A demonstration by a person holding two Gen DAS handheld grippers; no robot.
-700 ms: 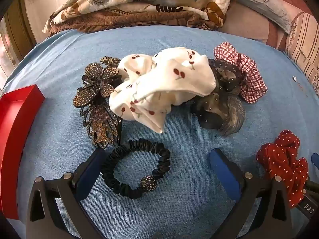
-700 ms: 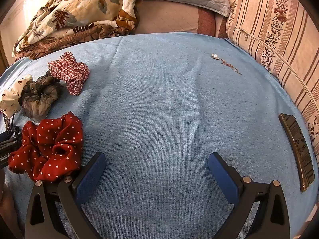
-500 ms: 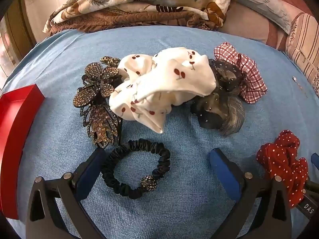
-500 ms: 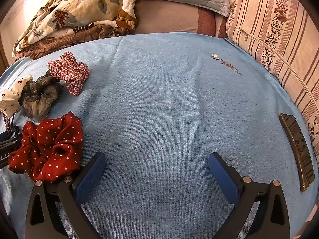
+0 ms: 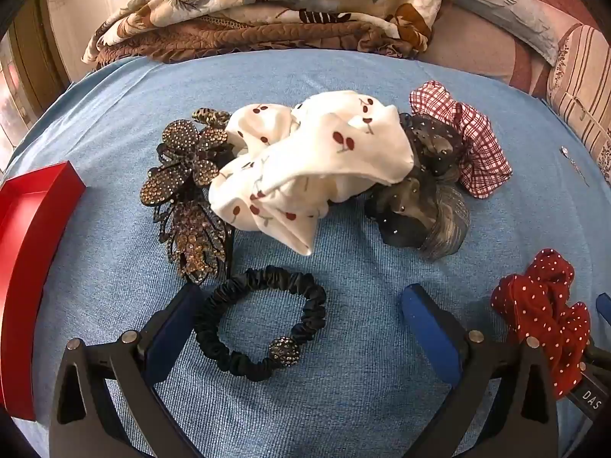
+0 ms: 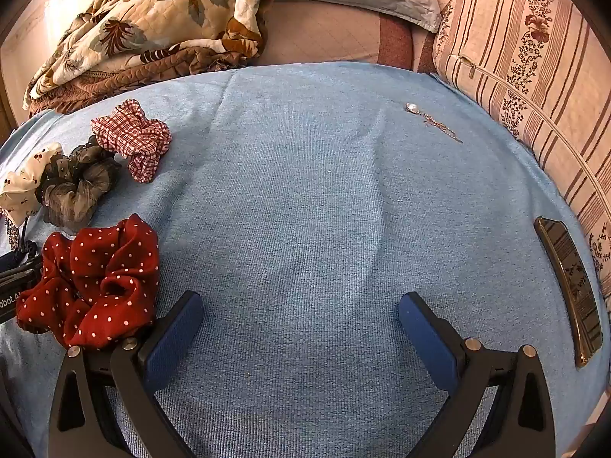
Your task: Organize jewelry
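Observation:
My left gripper [image 5: 298, 305] is open, its blue pads on either side of a black scrunchie with a beaded ball [image 5: 263, 320] lying on the blue cloth. Beyond it lie a rhinestone flower clip [image 5: 187, 187], a white cherry-print scrunchie [image 5: 317, 160], a grey sheer scrunchie [image 5: 427, 206] and a red checked scrunchie [image 5: 469, 141]. A red polka-dot scrunchie [image 6: 91, 282] lies just left of my open, empty right gripper [image 6: 299, 305]; it also shows in the left wrist view [image 5: 542, 313]. A silver pendant chain [image 6: 431, 122] lies far right.
A red tray [image 5: 23, 244] sits at the left edge of the blue cloth [image 6: 324, 229]. A dark flat case [image 6: 569, 286] lies at the cloth's right edge. A folded floral quilt [image 5: 267, 0] and striped pillows [image 6: 534, 57] border the back and right.

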